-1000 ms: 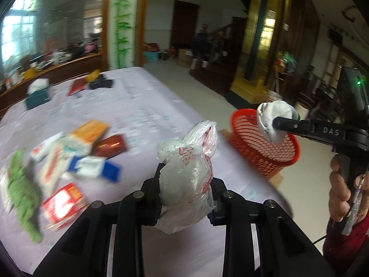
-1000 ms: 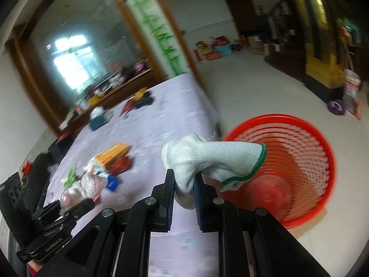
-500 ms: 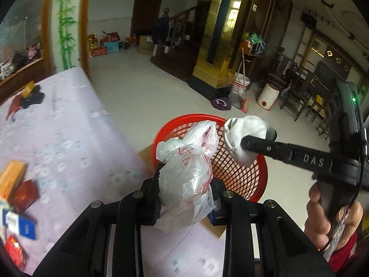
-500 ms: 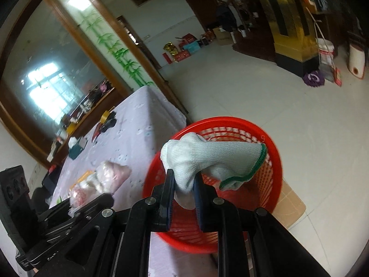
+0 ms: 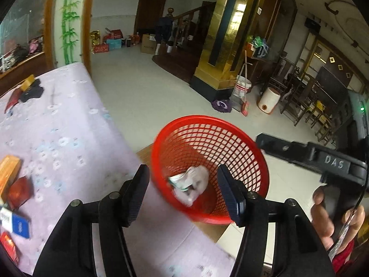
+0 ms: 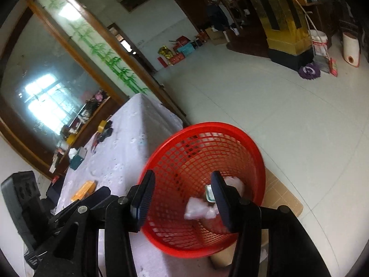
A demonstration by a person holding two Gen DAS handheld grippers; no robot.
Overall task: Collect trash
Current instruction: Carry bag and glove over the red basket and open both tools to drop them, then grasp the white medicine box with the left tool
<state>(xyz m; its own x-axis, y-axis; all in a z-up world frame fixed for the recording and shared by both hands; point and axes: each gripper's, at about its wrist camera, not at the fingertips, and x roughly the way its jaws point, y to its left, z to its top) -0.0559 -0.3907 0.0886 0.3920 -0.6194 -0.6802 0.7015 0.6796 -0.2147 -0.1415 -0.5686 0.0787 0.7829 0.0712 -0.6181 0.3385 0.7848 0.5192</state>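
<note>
I had one round red mesh plastic basket (image 5: 239, 143) beside the lilac-clothed bench (image 5: 69, 138), two crumpled white trash bundles (image 5: 191, 184) lying inside it. Left gripper (image 5: 183, 192) and right gripper (image 6: 181, 197) hung above the basket, jaws spread, empty. The right one read "DAS".
</note>
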